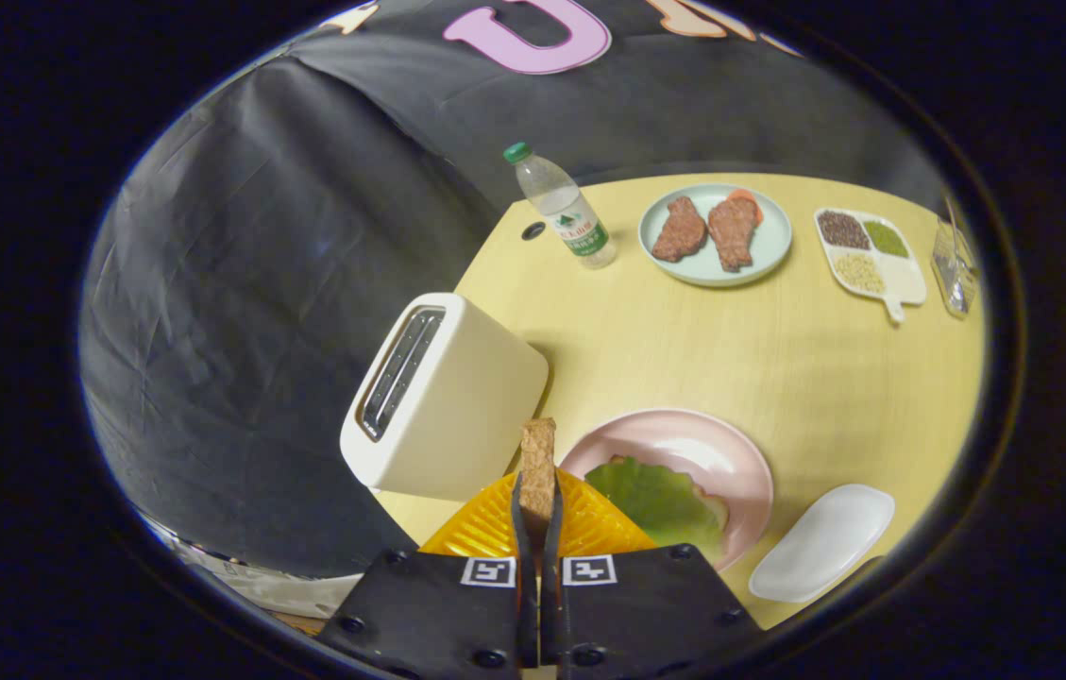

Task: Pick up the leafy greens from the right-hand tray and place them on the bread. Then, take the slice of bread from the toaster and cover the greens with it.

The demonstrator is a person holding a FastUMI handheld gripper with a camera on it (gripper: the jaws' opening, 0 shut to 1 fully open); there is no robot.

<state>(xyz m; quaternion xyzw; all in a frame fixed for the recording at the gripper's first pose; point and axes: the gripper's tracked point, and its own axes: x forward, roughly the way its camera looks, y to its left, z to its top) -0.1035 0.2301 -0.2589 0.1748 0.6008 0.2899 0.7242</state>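
My gripper (538, 515) is shut on a slice of brown bread (538, 465), held edge-on and upright between the fingers, above the table. Just right of the fingers lies a pink plate (712, 449) with a green leaf (655, 501) spread over a bread slice whose edge (717, 515) peeks out. The cream toaster (443, 397) stands to the left, its slots showing no bread. A white oblong tray (820, 543) lies to the right of the pink plate, with nothing on it.
An orange ribbed thing (485, 529) lies under the fingers. Farther back on the yellow table (778, 359) stand a water bottle (563, 208), a pale plate of meat pieces (714, 233), a divided dish of grains (870, 253) and a clear container (955, 267).
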